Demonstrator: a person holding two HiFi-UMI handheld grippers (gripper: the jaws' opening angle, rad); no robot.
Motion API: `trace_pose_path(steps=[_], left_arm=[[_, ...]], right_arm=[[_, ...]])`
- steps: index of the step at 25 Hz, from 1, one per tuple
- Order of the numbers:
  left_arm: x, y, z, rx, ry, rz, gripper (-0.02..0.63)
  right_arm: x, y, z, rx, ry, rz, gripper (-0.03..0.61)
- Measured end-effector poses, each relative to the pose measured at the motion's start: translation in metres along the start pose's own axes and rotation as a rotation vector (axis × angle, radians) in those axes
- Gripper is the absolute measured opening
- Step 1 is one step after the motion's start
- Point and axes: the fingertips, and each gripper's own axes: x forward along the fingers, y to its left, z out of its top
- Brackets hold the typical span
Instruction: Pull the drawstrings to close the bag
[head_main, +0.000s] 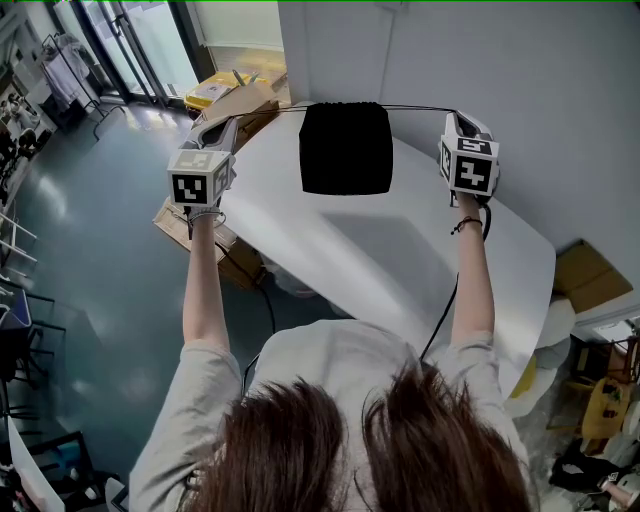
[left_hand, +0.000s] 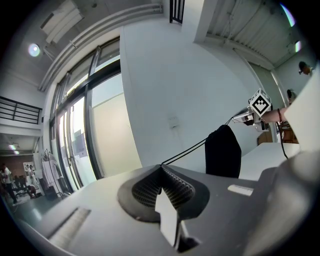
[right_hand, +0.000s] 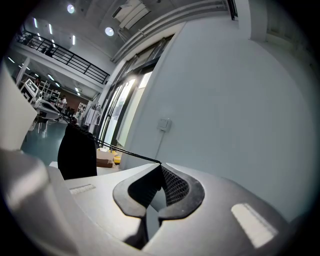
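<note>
Bag (head_main: 346, 148) hangs between left tongs (left_hand: 161, 166) and right tongs (right_hand: 160, 164), both pinching taut drawstrings (left_hand: 185, 151).

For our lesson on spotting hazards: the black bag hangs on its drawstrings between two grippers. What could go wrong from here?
1. The drawstrings are pinched only at the tips of the left gripper and right gripper; one could slip free, swinging or dropping the bag onto the table.
2. They look taut; pulling harder might strain them.
</note>
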Motion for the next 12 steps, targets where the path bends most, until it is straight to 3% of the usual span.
trace_pose_path(steps=[12], left_arm=[[-0.0028, 0.0033, 0.0017, -0.009, -0.009, 0.009, 0.002]], right_arm=[[0.0003, 0.0025, -0.0007, -0.003, -0.002, 0.001, 0.015]])
